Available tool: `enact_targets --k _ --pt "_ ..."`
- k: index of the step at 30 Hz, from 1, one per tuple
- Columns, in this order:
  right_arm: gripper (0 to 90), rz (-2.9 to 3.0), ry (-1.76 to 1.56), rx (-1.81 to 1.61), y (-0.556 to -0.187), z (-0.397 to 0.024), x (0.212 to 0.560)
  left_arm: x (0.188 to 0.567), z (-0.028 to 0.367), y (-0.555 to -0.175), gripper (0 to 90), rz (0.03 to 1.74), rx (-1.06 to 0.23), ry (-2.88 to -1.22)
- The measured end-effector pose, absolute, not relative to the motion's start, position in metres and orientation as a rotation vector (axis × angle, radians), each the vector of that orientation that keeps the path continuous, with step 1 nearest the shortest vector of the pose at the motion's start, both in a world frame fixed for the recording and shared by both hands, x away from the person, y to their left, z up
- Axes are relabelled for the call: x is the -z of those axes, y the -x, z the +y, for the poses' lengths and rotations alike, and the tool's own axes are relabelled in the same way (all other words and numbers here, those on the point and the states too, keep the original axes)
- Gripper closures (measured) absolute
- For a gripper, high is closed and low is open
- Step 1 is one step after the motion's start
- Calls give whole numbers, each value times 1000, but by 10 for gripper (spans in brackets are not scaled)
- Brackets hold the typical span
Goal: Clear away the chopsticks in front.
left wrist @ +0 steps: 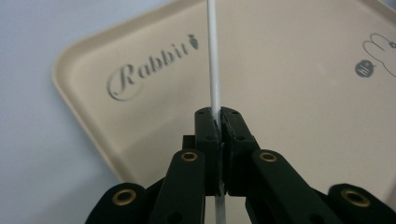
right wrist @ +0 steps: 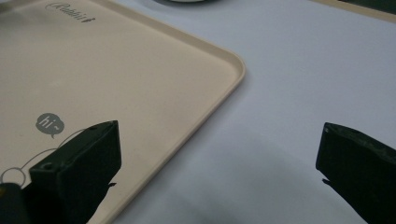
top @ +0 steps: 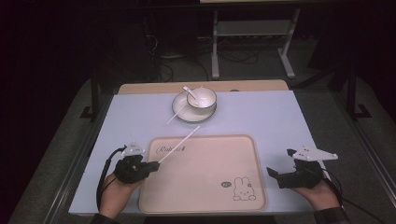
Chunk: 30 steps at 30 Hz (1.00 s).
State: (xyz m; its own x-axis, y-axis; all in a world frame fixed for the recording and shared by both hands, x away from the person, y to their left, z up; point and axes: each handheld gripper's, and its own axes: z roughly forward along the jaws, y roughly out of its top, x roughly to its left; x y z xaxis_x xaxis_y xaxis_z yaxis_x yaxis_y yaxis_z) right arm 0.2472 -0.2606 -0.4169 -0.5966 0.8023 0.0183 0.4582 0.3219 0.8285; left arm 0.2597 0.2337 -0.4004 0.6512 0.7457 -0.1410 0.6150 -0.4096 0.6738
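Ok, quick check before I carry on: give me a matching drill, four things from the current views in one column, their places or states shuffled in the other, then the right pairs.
Things:
1. left gripper
2. right gripper
3. spoon
4. second chopstick

Places or states:
A. resting in the bowl on the plate
B. jaws wide apart, holding nothing, at the tray's right edge
C. lying from the plate's rim onto the table
D. shut on a white chopstick that points over the tray

Pairs: 1-D, 2-B, 3-A, 4-C
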Motion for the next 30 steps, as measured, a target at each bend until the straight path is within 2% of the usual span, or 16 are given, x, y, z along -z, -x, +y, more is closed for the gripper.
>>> enact_targets --k 30 --pt "0 2204 -1118 -1170 -248 -259 417 428 223 -265 845 1078 -158 -2294"
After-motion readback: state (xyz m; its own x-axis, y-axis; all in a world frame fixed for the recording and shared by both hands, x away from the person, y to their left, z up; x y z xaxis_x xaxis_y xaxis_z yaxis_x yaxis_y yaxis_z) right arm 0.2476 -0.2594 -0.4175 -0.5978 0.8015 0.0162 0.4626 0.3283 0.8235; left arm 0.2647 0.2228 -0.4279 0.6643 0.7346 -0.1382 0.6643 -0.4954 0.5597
